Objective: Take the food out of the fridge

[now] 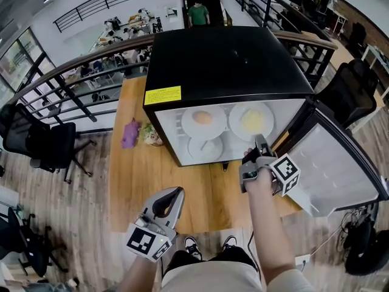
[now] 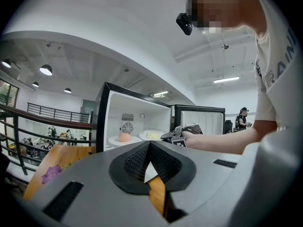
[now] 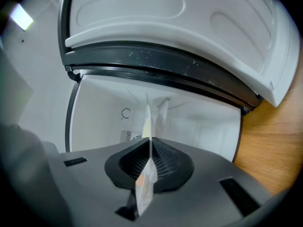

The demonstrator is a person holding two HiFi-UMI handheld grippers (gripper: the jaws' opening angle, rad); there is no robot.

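The right gripper (image 1: 261,143) reaches level into the open front of a black mini fridge (image 1: 225,59). Its jaws are pressed almost together, pinching the near rim of a white plate (image 1: 234,128). In the right gripper view that plate shows edge-on as a thin white blade caught between the two dark ribbed pads.

The plate carries a low mound of pale yellow food (image 1: 253,120). It sits on the right side of the fridge's white interior. To its left is a second plate (image 1: 187,129) with a round peach-coloured food on it. A third plate (image 1: 196,154) lies nearer the opening; what is on it cannot be made out.

The fridge stands on a wooden table (image 1: 152,181), with its door (image 1: 331,169) swung open to the right.

The left gripper (image 1: 176,193) is held level over the near edge of the table, well apart from the fridge. Its jaws are closed tip to tip with nothing between them.

On the table left of the fridge lie a purple item (image 1: 129,134) and, just beside it, a greenish one (image 1: 149,134).
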